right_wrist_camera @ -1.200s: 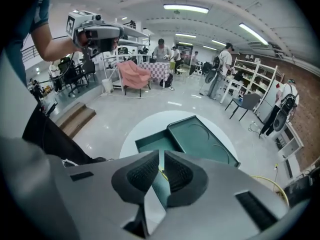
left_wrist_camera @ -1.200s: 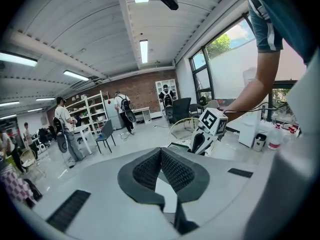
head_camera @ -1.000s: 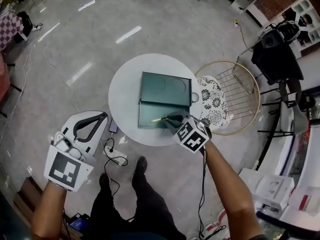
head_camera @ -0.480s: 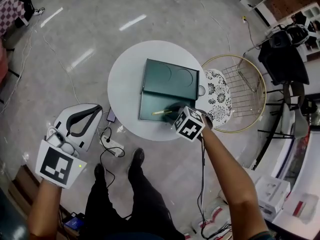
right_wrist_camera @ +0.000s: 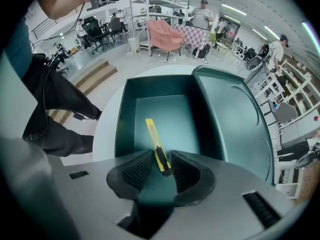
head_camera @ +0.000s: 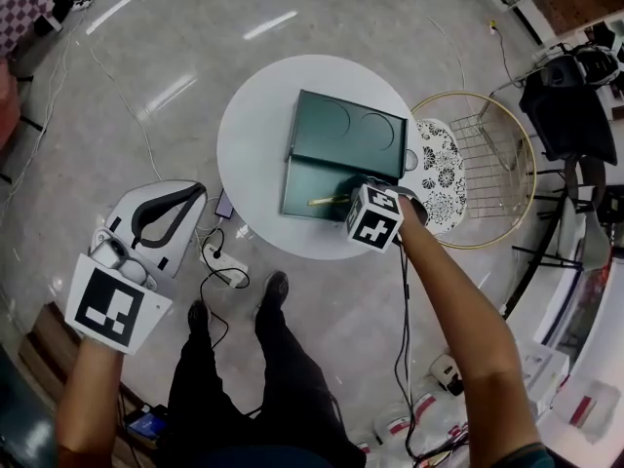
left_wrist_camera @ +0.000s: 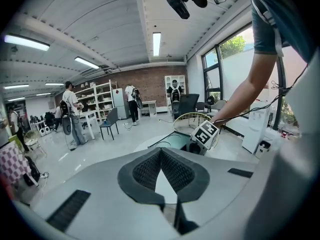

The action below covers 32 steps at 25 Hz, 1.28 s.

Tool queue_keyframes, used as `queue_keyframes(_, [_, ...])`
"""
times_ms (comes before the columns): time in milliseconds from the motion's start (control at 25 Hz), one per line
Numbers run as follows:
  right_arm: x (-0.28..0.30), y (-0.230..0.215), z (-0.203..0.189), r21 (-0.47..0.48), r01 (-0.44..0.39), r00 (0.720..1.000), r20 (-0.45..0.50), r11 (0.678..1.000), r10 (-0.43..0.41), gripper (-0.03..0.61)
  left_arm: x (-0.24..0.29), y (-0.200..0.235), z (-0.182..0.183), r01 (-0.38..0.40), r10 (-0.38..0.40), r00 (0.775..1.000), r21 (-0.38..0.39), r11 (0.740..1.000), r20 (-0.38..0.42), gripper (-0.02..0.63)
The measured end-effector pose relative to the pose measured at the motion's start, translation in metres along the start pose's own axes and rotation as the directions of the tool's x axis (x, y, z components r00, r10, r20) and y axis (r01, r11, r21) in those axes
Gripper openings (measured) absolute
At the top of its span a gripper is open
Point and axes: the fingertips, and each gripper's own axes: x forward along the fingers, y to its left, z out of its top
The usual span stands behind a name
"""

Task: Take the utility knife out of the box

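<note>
A dark green box (head_camera: 307,178) lies open on a round white table (head_camera: 253,135), its lid (head_camera: 351,130) folded flat behind it. A yellow utility knife (head_camera: 325,201) rests on the box floor. My right gripper (head_camera: 344,205) reaches into the box from the right. In the right gripper view the knife (right_wrist_camera: 154,139) points away from me, and its near end sits between the open jaws of my right gripper (right_wrist_camera: 160,160), with a gap on the left side. My left gripper (head_camera: 200,191) hangs shut and holding nothing, off the table's lower left and above the floor.
A gold wire basket frame (head_camera: 487,178) and a floral cushion (head_camera: 434,178) stand just right of the table. A power strip with cables (head_camera: 222,266) lies on the floor by the person's feet. People and shelves stand far off in the left gripper view.
My right gripper has slid further in along the knife, which still lies in the box. The left gripper has stayed low at the left.
</note>
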Motion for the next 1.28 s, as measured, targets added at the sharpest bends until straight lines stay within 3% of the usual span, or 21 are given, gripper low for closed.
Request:
queue_keyframes(280, [0.016, 0.001, -0.003, -0.051, -0.018, 0.999, -0.045, 0.999, 0.016, 0.121, 0.004, 0.002, -0.01, 0.002, -0.002, 1.0, 0.012, 1.0, 0.003, 0.018])
queue_keyframes(400, [0.016, 0.005, -0.003, -0.03, -0.031, 0.999, -0.031, 0.999, 0.03, 0.086, 0.003, 0.001, -0.007, 0.006, -0.006, 1.0, 0.026, 1.0, 0.015, 0.018])
queue_keyframes(760, [0.0, 0.006, 0.005, 0.041, 0.039, 0.999, -0.017, 0.998, -0.038, 0.081, -0.016, 0.009, 0.013, 0.0, -0.001, 0.999, 0.048, 0.999, 0.032, 0.018])
queue_keyframes(1280, [-0.104, 0.008, 0.03, 0.14, 0.174, 0.983, 0.034, 0.975, -0.18, 0.081, -0.079, 0.012, 0.097, -0.017, 0.002, 0.993, 0.128, 0.992, 0.116, 0.018])
